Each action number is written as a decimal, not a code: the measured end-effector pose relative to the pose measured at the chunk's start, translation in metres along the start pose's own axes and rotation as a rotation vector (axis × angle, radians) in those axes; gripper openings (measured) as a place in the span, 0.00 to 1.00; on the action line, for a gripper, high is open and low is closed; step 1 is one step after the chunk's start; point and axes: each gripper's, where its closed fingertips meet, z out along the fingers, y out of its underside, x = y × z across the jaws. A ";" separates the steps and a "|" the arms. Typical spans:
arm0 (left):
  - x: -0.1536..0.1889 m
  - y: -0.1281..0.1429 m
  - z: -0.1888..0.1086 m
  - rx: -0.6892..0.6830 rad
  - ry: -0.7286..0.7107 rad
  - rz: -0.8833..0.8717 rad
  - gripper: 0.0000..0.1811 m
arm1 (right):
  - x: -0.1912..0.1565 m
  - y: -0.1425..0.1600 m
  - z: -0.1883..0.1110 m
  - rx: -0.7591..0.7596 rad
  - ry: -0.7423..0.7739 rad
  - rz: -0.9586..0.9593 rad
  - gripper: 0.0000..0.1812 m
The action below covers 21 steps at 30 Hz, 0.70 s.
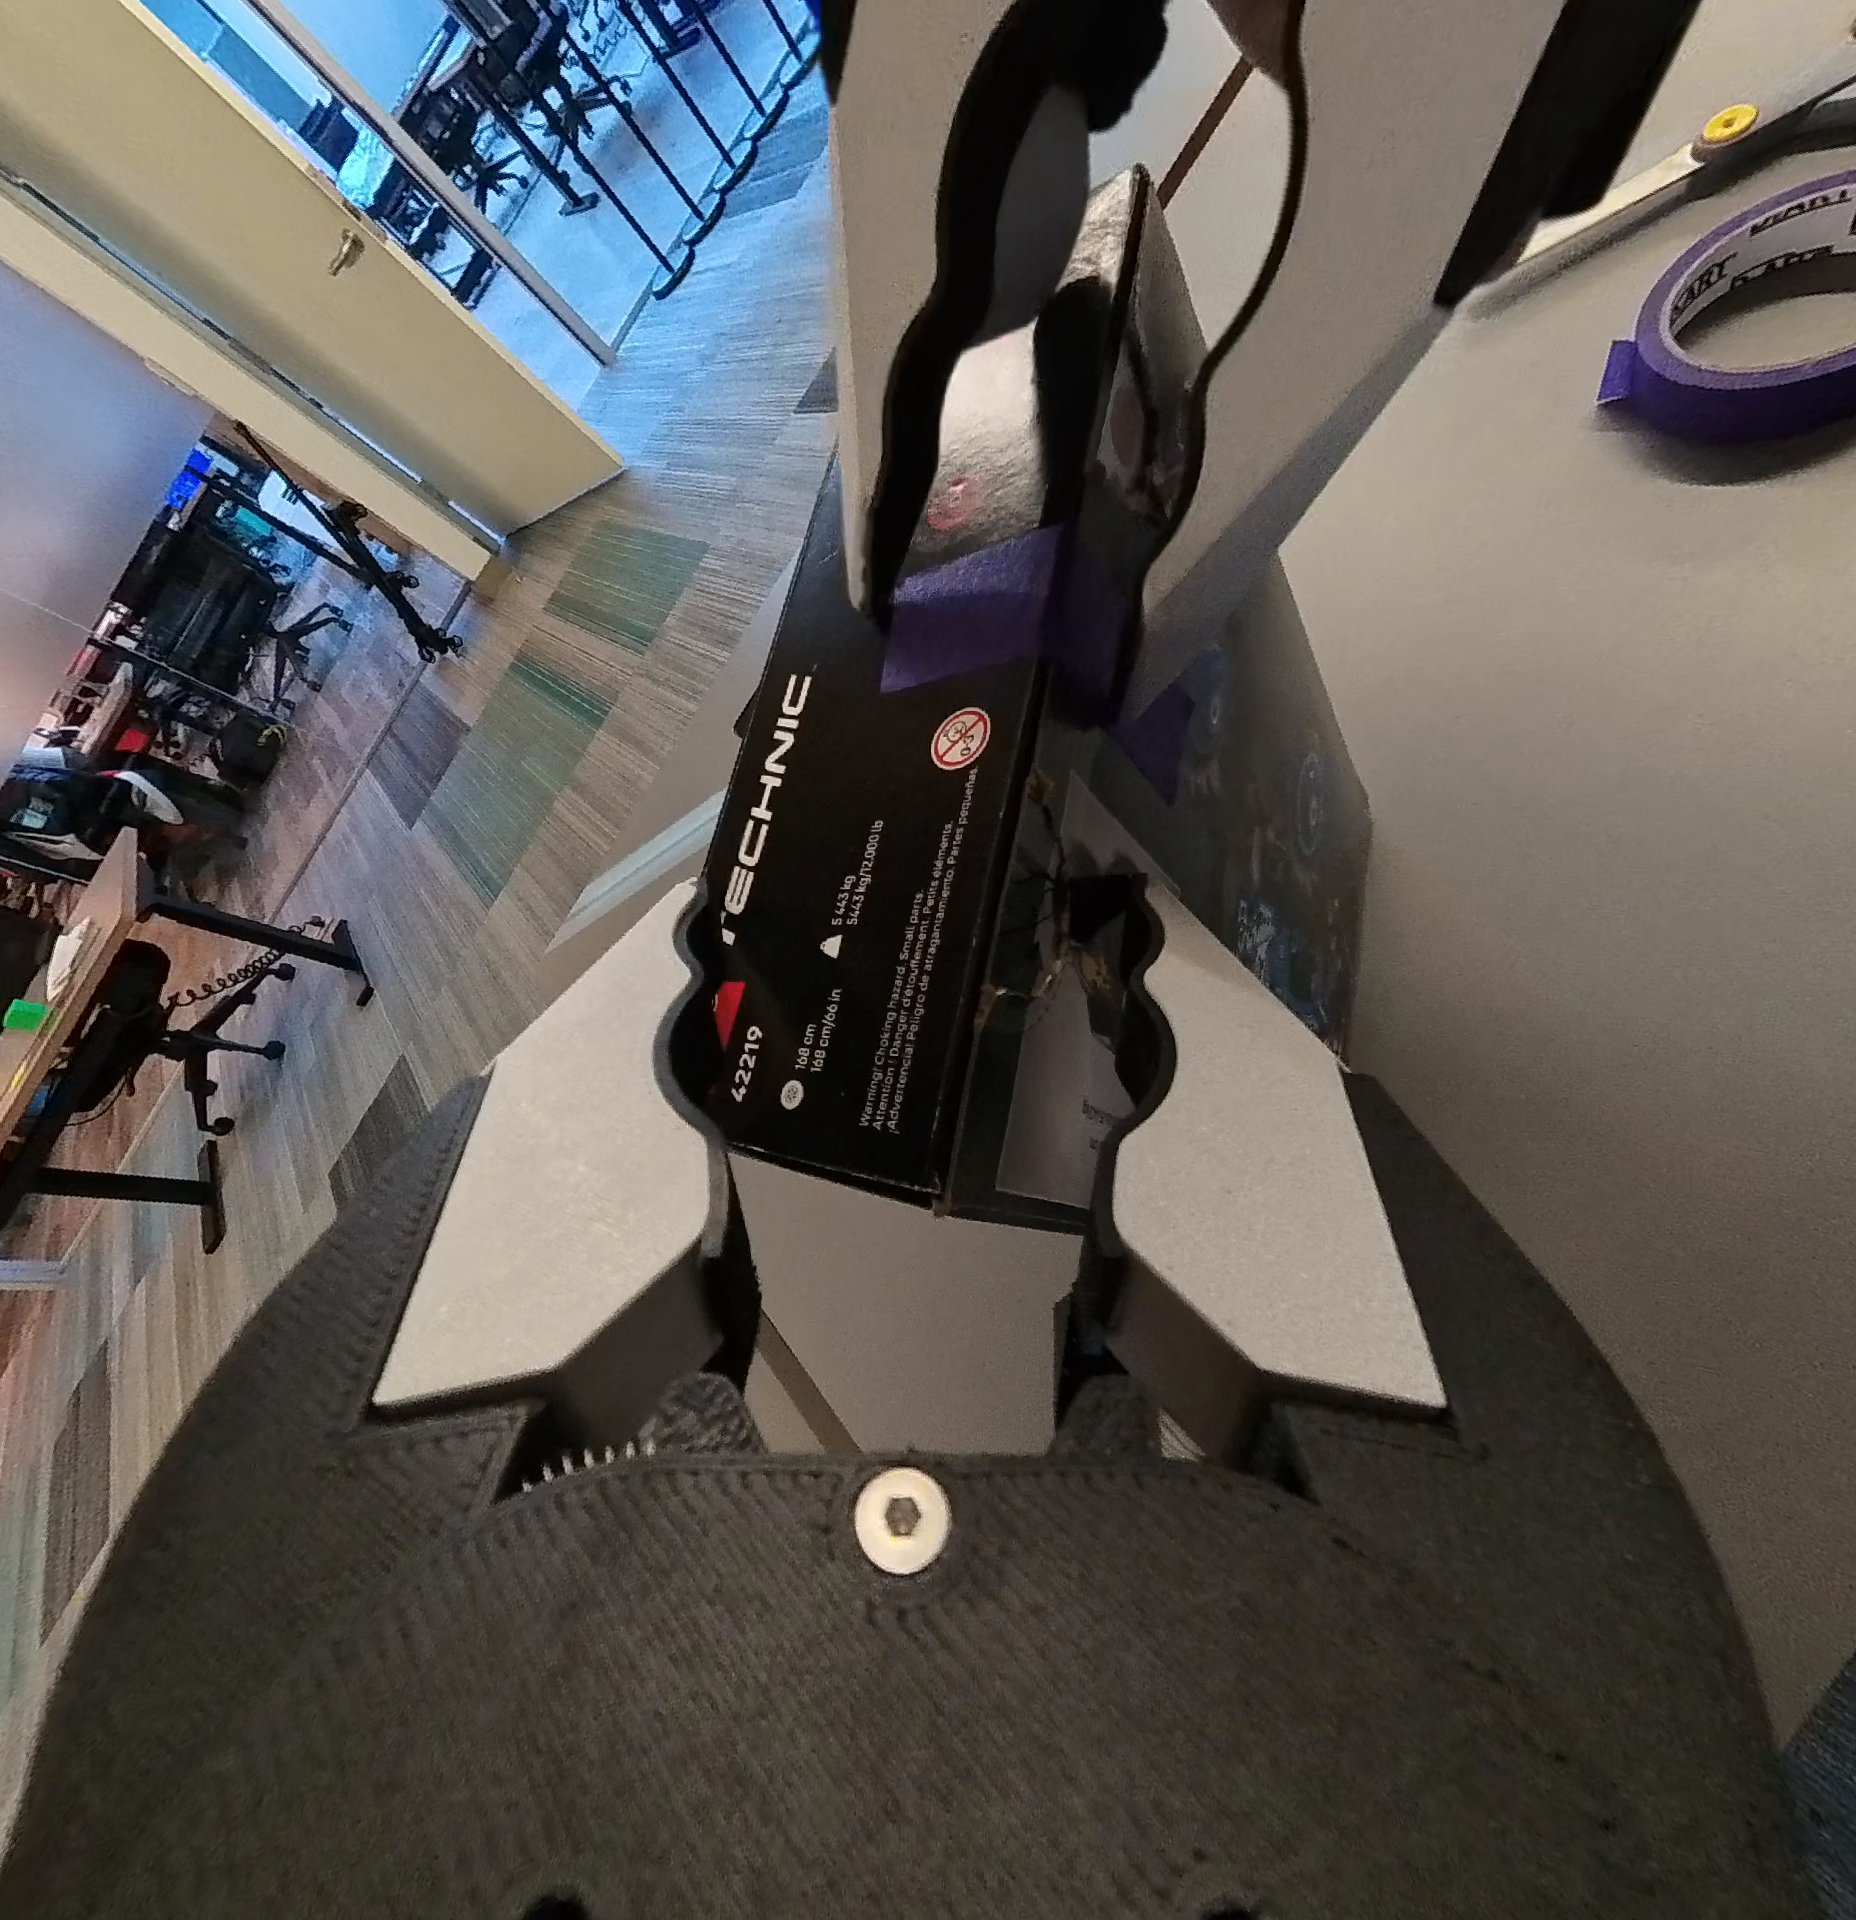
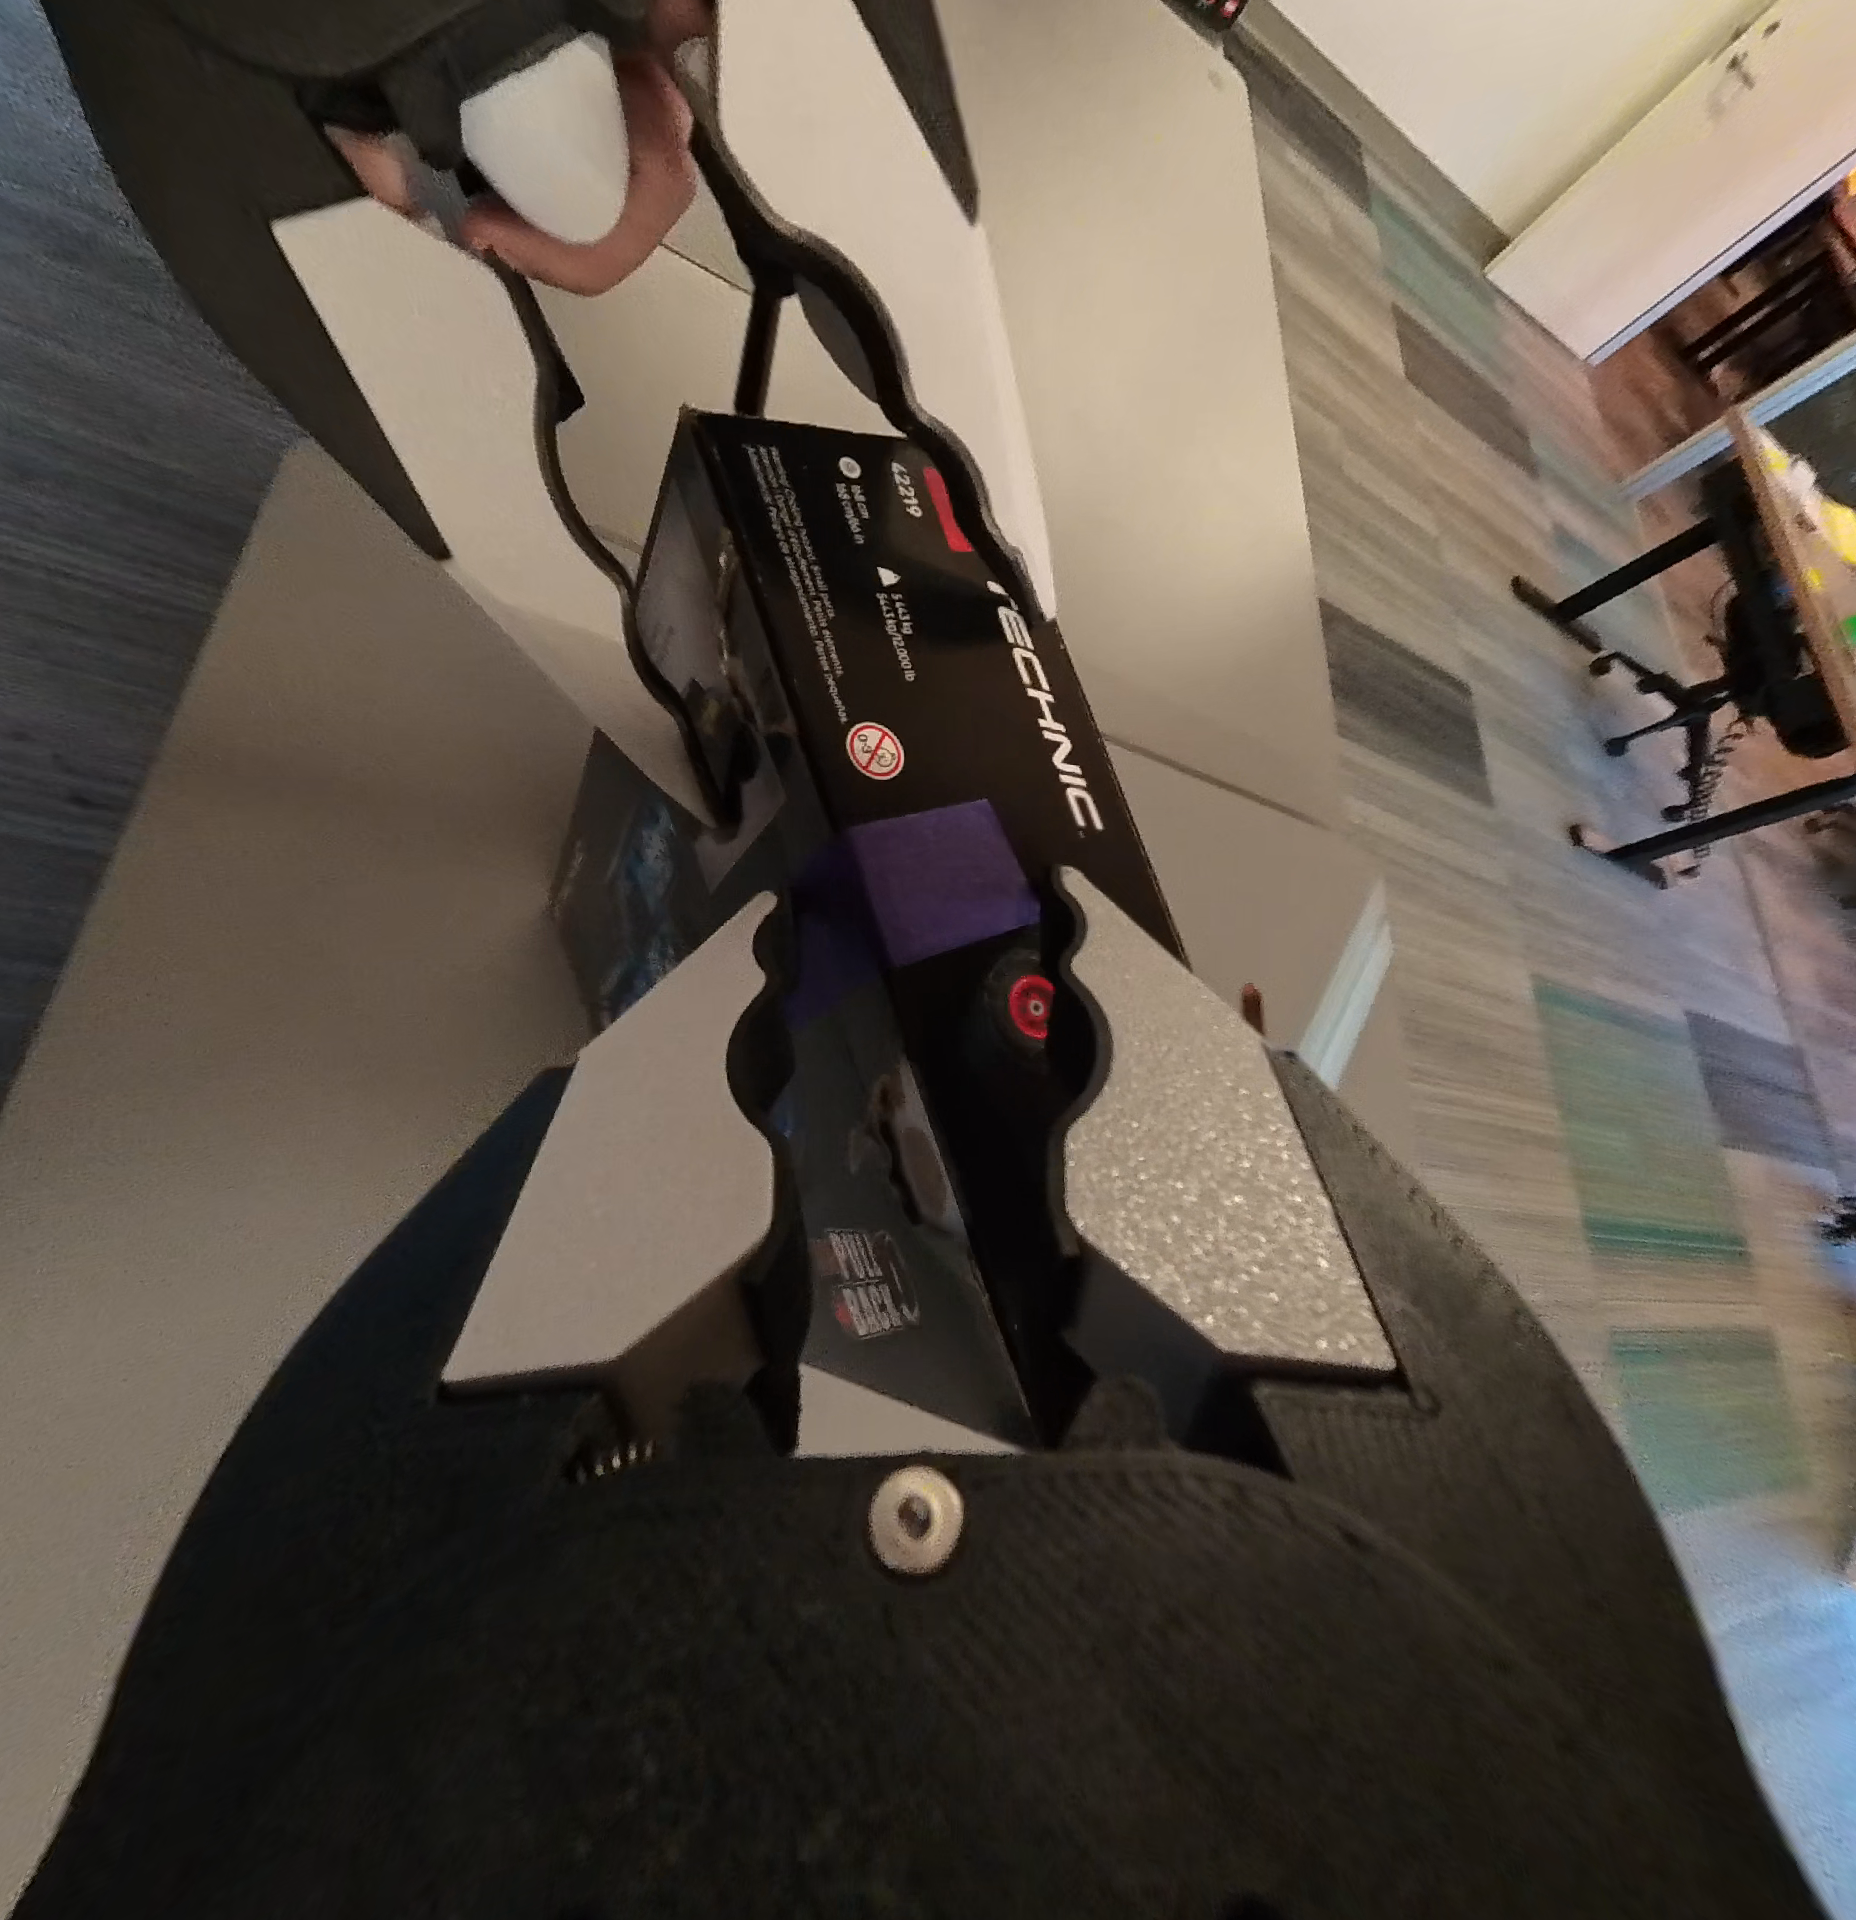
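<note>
Black cardboard box (image 1: 882, 914), lifted above the grey counter (image 1: 1578, 831): left gripper (image 1: 919, 1023) and right gripper (image 2: 919, 997) each clamp one end. Likely light, crushable; hold near the stiffer ends.

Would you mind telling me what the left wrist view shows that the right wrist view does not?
Only the left wrist view shows the roll of purple tape and the scissors lying on the grey table.

Only the right wrist view shows a person's hand at the far gripper.

Both show the black box with a strip of purple tape across it, held between the left gripper at one end and the right gripper at the other, each closed on it. Both also show striped carpet and office chairs behind.
</note>
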 end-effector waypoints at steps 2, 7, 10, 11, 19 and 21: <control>0.000 0.000 0.000 -0.004 -0.001 0.000 0.42 | -0.003 -0.005 -0.007 0.026 -0.055 0.064 0.17; 0.001 0.000 -0.001 -0.011 -0.003 -0.005 0.42 | -0.014 -0.029 -0.018 0.209 -0.130 0.264 0.00; 0.001 0.001 -0.001 -0.018 0.003 -0.003 0.42 | -0.013 -0.016 -0.010 0.175 -0.119 0.295 0.00; 0.001 0.000 0.000 -0.020 0.005 -0.001 0.42 | -0.012 -0.017 -0.011 0.181 -0.147 0.372 0.00; 0.001 0.000 0.000 -0.013 -0.008 -0.015 0.42 | 0.034 -0.025 -0.009 0.174 -0.048 0.559 0.00; 0.002 0.000 -0.001 -0.015 -0.003 -0.008 0.42 | 0.028 0.000 0.004 -0.024 -0.049 0.576 0.01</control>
